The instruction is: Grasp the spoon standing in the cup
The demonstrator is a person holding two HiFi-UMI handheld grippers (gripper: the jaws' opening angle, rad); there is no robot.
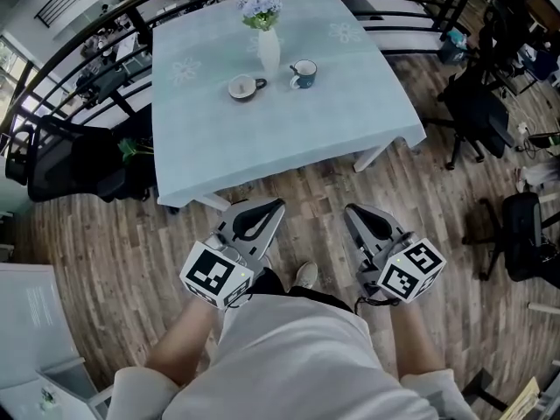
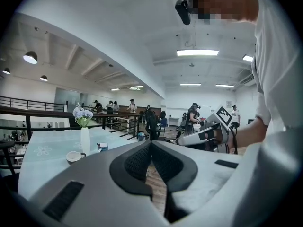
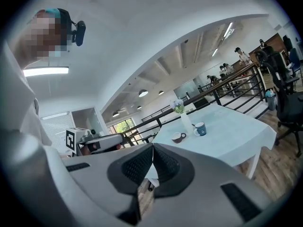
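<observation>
Left gripper (image 1: 277, 205) and right gripper (image 1: 351, 209) are closed tight, nothing gripped, short of the pale-blue-clothed table (image 1: 210, 160). Blue ceramic cup (image 1: 304, 74) is seen far across it, beside white vase (image 1: 269, 49); spoon not resolved.

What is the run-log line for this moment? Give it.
phase: before reach | left gripper: shut, empty | right gripper: shut, empty | table: not reached | blue cup: untouched
</observation>
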